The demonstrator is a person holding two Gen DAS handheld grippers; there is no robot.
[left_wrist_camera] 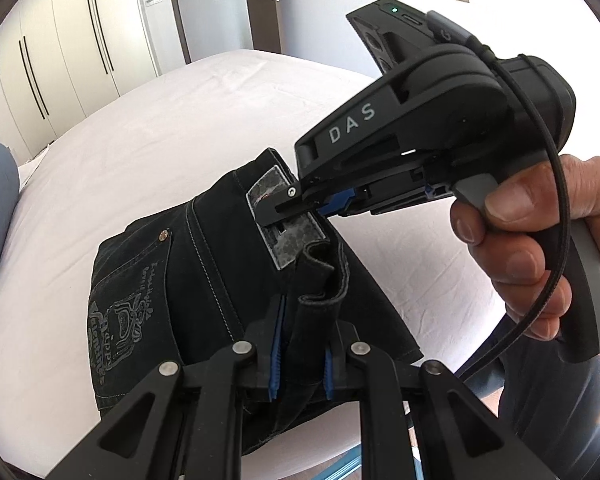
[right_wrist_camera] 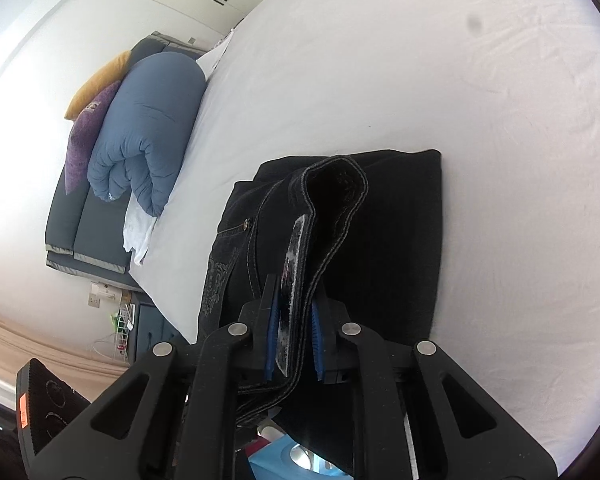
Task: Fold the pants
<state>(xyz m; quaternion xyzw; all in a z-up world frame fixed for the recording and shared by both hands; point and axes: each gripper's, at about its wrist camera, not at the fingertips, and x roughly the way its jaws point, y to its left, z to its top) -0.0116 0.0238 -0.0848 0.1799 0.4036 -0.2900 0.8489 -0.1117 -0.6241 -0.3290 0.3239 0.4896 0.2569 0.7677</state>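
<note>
Black jeans [left_wrist_camera: 204, 264] lie bunched on the white bed [left_wrist_camera: 160, 120], an embroidered back pocket facing up. My left gripper [left_wrist_camera: 302, 340] is shut on a raised fold of the waistband. My right gripper [left_wrist_camera: 276, 212], with a hand [left_wrist_camera: 520, 248] on its handle, is shut on the waistband at the grey leather patch [left_wrist_camera: 296, 240]. In the right wrist view the pads of the right gripper [right_wrist_camera: 295, 320] press on the patch [right_wrist_camera: 292, 272] and waistband. From there the waistband loops upward, and the rest of the jeans [right_wrist_camera: 392, 240] lies flat on the sheet [right_wrist_camera: 420, 60].
A rolled blue duvet [right_wrist_camera: 148, 128] and purple and yellow pillows [right_wrist_camera: 86, 136] lie at one end of the bed. White wardrobe doors [left_wrist_camera: 60, 40] and a door stand beyond the bed. The jeans sit near the bed's near edge, with bare sheet stretching beyond them.
</note>
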